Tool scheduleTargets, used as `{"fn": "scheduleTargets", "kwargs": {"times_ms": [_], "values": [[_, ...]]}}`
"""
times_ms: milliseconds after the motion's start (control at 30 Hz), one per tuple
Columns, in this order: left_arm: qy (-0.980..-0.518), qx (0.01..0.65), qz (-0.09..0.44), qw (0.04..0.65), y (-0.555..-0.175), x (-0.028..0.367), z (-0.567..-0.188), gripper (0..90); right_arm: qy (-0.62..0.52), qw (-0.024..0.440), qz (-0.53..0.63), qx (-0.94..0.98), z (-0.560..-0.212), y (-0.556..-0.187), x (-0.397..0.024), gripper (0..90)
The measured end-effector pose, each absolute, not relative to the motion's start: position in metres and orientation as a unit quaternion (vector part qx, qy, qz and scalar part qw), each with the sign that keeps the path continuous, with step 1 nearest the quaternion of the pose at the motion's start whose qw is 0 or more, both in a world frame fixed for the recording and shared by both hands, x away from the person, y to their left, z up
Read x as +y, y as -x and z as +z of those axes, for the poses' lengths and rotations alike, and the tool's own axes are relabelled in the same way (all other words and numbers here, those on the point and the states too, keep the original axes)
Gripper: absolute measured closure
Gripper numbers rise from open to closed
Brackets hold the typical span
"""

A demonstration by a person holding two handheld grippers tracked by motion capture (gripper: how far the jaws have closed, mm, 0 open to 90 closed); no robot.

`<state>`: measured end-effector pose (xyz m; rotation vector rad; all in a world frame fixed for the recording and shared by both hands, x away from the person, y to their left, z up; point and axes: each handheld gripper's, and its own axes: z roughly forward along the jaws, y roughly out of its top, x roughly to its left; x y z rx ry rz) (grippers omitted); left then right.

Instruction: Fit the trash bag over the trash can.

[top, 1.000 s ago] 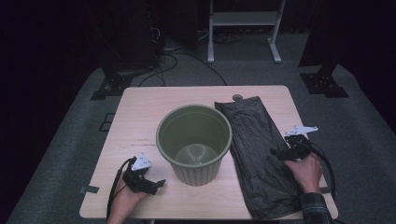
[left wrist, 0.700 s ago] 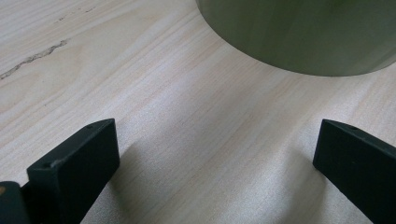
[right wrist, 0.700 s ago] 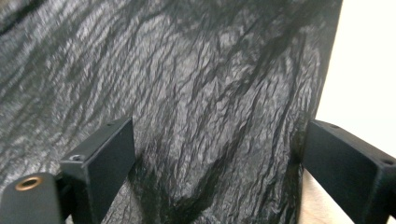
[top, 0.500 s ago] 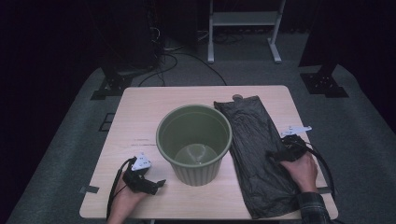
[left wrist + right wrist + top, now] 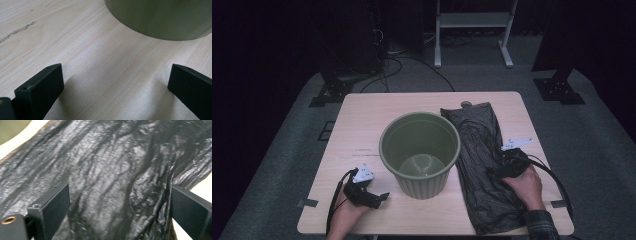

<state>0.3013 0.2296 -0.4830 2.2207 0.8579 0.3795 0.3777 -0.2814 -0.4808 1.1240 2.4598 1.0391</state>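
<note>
Fingers: right gripper (image 5: 120, 212) wide apart, just opened further, over black bin bag (image 5: 482, 165); left gripper (image 5: 115, 92) spread, nothing between.
Hands: both low on desk (image 5: 362, 125).
Between: green bucket (image 5: 420, 152).

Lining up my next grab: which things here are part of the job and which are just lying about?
In the job: black bag, right gripper open over it, green bin.
Lying about: small round thing at the table's far edge, tape, white stand behind.

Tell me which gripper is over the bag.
The right gripper: its open jaws hover above the black bag. The left gripper rests on bare table beside the bin.
</note>
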Motion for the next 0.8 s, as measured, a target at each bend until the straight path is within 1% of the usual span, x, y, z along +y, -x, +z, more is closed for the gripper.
{"fn": "scheduleTargets", "kwargs": {"times_ms": [500, 800], "values": [[-0.861, 0.332, 0.146, 0.358, -0.301, 0.229, -0.483, 0.0, -0.357, 0.09, 0.368, 0.854, -0.479, -0.383, -0.245, 5.3], [-0.862, 0.33, 0.146, 0.357, -0.301, 0.229, -0.483, 0.0, -0.344, 0.078, 0.376, 0.857, -0.479, -0.388, -0.22, 5.3]]}}
